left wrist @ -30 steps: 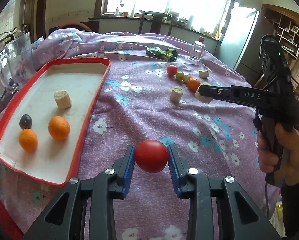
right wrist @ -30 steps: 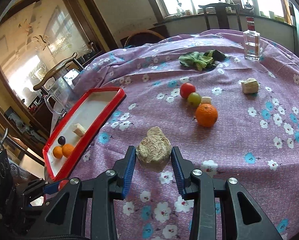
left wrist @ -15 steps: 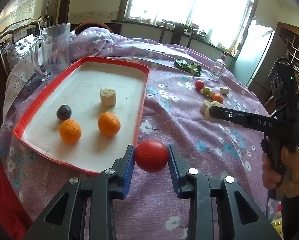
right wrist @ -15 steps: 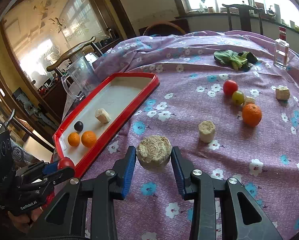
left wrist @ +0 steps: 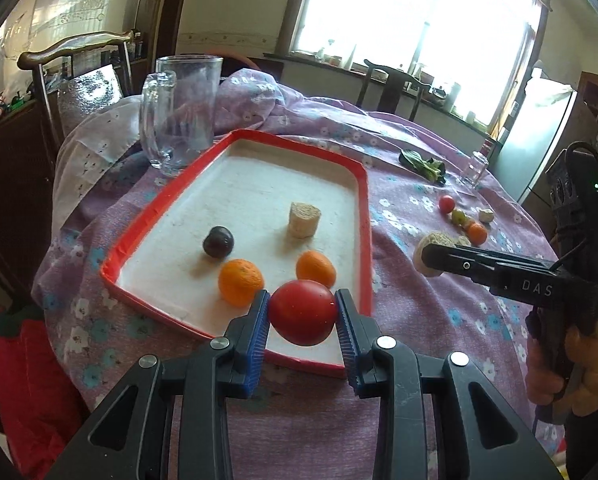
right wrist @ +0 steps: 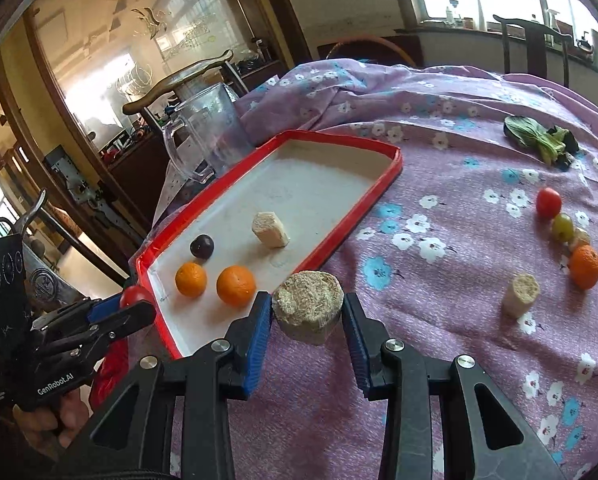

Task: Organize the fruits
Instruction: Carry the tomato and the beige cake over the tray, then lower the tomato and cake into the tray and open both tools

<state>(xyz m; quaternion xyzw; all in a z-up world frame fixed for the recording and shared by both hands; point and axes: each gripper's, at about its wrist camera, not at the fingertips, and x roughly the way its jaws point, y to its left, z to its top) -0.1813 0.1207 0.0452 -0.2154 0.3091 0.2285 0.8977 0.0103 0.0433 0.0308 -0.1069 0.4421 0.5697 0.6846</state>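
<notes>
My left gripper (left wrist: 302,314) is shut on a red tomato (left wrist: 303,312) and hangs over the near edge of the red-rimmed tray (left wrist: 362,208). In the tray lie two oranges (left wrist: 241,282), a dark plum (left wrist: 218,242) and a pale cut chunk (left wrist: 305,219). My right gripper (right wrist: 307,314) is shut on a beige fibrous chunk (right wrist: 307,306), just right of the tray's (right wrist: 331,248) near corner. On the cloth remain a tomato (right wrist: 548,202), a green fruit (right wrist: 563,227), an orange (right wrist: 585,267) and another chunk (right wrist: 521,294).
A glass mug (left wrist: 179,108) stands just beyond the tray's far left corner. Green leaves (right wrist: 539,138) and a small glass bottle (left wrist: 474,168) sit far right on the purple flowered tablecloth (right wrist: 439,360). Wooden chairs ring the table. A person's hand (left wrist: 571,368) holds the right gripper.
Both grippers swung left toward the tray, each keeping its load. The left one now hangs over the tray's near edge; the right one has come up beside its near corner.
</notes>
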